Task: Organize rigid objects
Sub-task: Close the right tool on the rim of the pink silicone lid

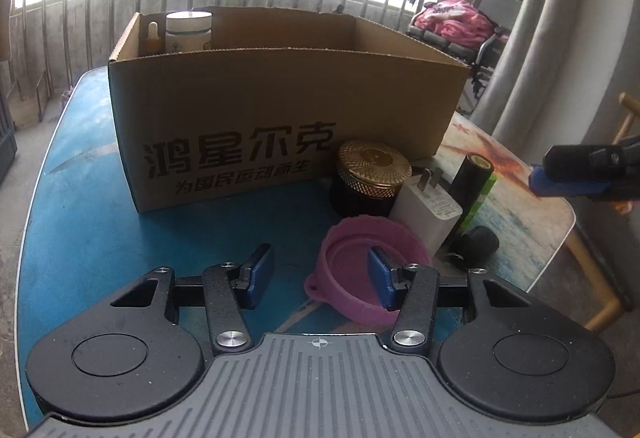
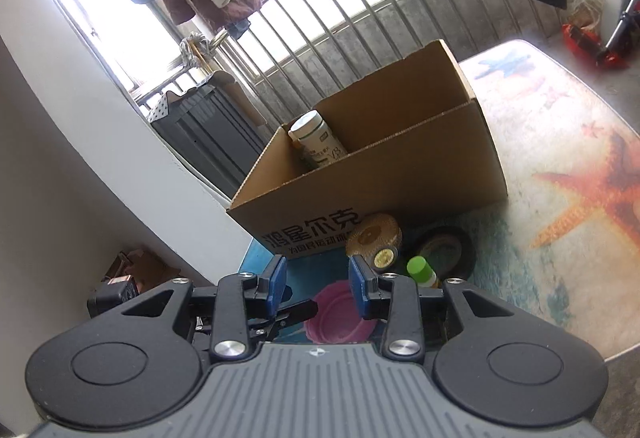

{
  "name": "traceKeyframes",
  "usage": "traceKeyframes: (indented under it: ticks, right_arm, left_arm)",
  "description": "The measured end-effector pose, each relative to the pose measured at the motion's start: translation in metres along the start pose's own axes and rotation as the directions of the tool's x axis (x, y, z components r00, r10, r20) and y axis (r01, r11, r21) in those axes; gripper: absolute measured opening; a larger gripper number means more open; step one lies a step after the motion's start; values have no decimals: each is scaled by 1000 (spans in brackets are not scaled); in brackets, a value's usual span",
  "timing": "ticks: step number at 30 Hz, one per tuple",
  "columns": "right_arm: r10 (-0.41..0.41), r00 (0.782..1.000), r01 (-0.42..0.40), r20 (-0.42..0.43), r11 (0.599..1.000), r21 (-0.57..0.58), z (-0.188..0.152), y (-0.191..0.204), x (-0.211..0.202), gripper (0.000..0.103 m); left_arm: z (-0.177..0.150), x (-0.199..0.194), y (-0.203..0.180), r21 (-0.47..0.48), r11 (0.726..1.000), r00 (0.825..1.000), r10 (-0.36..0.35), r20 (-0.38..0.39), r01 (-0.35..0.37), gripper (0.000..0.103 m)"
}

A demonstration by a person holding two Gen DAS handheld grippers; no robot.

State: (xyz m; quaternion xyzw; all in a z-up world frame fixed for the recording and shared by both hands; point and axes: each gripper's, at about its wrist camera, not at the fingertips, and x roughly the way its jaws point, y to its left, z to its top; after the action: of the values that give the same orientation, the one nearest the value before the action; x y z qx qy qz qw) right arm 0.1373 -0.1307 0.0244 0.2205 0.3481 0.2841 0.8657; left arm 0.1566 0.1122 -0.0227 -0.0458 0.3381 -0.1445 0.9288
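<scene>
A cardboard box stands on the table and holds a white jar and a dropper bottle in its back left corner. In front of it lie a gold-lidded dark jar, a white charger plug, a dark tube and a pink collapsible cup. My left gripper is open, its right finger inside the cup's rim. My right gripper is open and empty, hovering above the cup; it also shows in the left wrist view. The box and the gold jar lie ahead.
The table has a blue beach-print cover with a starfish. A green-capped bottle and a dark round dish lie by the gold jar. A small black item sits near the charger. Railings and a wheelchair with pink cloth stand behind.
</scene>
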Motion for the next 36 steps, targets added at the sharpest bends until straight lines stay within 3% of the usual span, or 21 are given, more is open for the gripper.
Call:
traceKeyframes:
  ticks: [2, 3, 7, 18, 26, 29, 36]
  right_arm:
    - [-41, 999, 42, -20, 999, 35, -15, -8, 5, 37]
    - [-41, 998, 43, -38, 998, 56, -22, -14, 9, 37]
    - [-28, 996, 39, -87, 991, 125, -42, -30, 17, 37]
    - [-11, 989, 33, -148, 988, 149, -71, -26, 51, 37]
    - [2, 989, 15, -147, 993, 119, -68, -11, 63, 38]
    - [2, 989, 16, -151, 993, 114, -66, -8, 66, 38]
    - [-2, 979, 16, -202, 997, 69, -68, -7, 79, 38]
  left_arm:
    - [-4, 3, 0, 34, 999, 1000, 12, -11, -12, 42]
    - [-8, 6, 0, 49, 999, 1000, 15, -16, -14, 28]
    - [-16, -1, 1, 48, 999, 1000, 11, 11, -11, 22]
    - [-43, -29, 5, 91, 996, 999, 5, 43, -9, 21]
    - [-48, -37, 3, 124, 992, 999, -25, 41, 20, 25]
    - [-50, -38, 4, 118, 993, 999, -29, 42, 23, 33]
    - [-50, -37, 6, 122, 992, 999, -38, 38, 33, 31]
